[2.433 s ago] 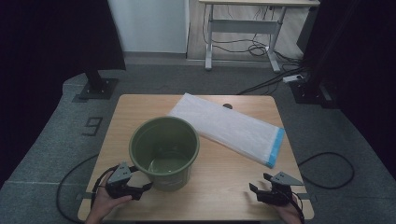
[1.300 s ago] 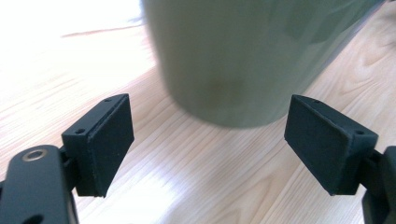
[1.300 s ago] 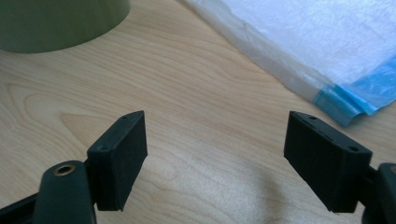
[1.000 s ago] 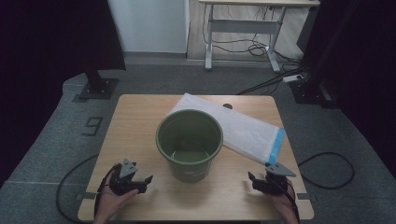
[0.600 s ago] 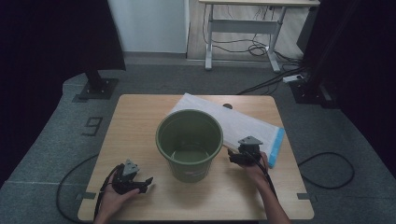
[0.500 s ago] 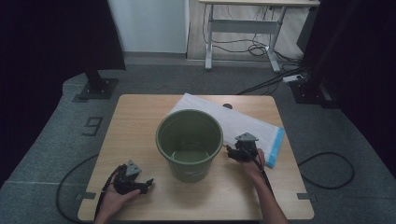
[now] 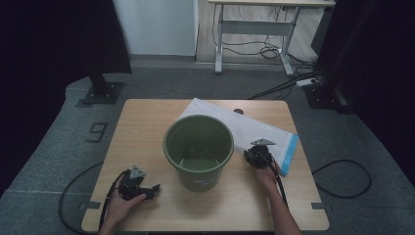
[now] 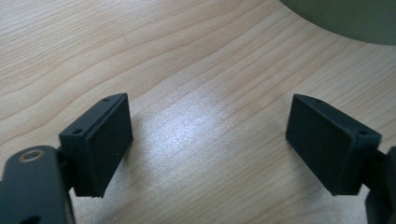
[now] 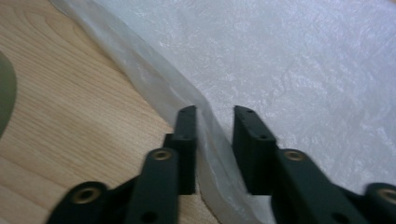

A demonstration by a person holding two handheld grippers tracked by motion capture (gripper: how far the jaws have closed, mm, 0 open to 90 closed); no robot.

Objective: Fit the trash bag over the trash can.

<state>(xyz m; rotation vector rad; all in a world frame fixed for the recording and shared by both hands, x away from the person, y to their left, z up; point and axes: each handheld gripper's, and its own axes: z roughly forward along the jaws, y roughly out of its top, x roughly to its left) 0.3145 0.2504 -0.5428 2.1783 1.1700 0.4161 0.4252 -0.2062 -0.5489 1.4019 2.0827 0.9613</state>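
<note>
Over on the left edge of the wooden table (image 7: 147, 122), the left gripper (image 7: 149, 188) is held low in the person's left hand (image 7: 120, 208), and its 2 black jaws are seen spread wide in the left gripper view, with bare wood between the pads (image 8: 105, 144) and nothing gripped. Just beyond it, at the top right corner of that view, a curved slice of the green bucket (image 8: 345, 18) is caught. In the high view the bucket (image 7: 198, 149) is found upright at the middle of the table, mouth open to the camera, standing between the 2 grippers. Behind it and off to its right, the white plastic bag (image 7: 244, 129) is laid flat, its blue-trimmed end (image 7: 288, 154) pointed at the table's right edge. And there, at the bag's near edge, the right gripper (image 7: 254, 155) is set down, just beside the bucket's wall. Its jaws have just been closing: in the right gripper view they are drawn in narrow, with the raised fold of the bag's edge (image 9: 212, 140) caught between them, though whether the pads are already pressed on the film cannot be told.
</note>
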